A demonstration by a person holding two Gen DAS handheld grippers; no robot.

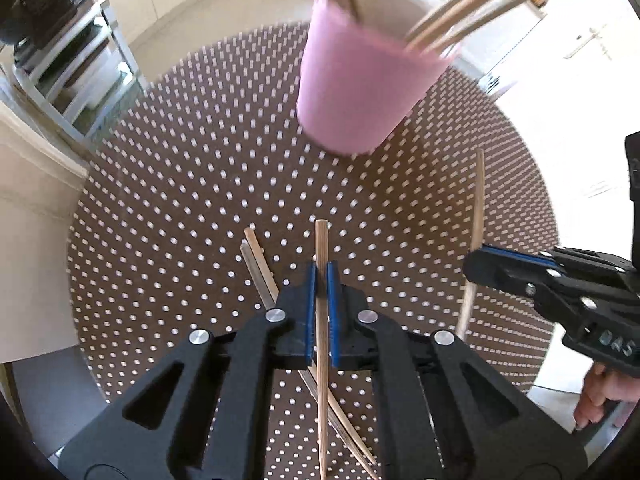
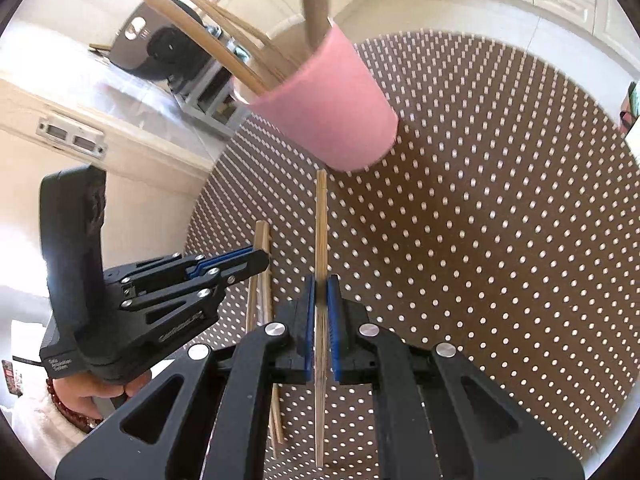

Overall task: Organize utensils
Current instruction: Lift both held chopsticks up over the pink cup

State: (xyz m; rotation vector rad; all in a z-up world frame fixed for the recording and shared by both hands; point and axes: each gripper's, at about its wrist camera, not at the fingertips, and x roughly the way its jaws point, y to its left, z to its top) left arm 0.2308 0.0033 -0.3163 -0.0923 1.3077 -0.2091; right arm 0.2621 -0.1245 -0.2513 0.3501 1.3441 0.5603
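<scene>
A pink cup (image 1: 360, 92) (image 2: 332, 108) stands on the dotted table with several wooden chopsticks leaning out of it. My left gripper (image 1: 321, 274) (image 2: 262, 258) is shut on one wooden chopstick (image 1: 321, 244), which sticks out past the blue pads toward the cup. My right gripper (image 2: 321, 286) (image 1: 476, 260) is shut on a second chopstick (image 2: 321, 216) (image 1: 478, 200), its end close to the cup's base. Both held sticks hang above the cloth. Loose chopsticks (image 1: 258, 268) (image 2: 276, 416) lie on the table under and between the grippers.
The round table wears a brown cloth with white dots (image 1: 180, 200) (image 2: 500, 220). Beyond its edge stand a metal rack (image 1: 80, 64), a black appliance (image 2: 160, 52) and pale cabinets. A person's hand (image 1: 600, 400) (image 2: 92, 396) holds each gripper's handle.
</scene>
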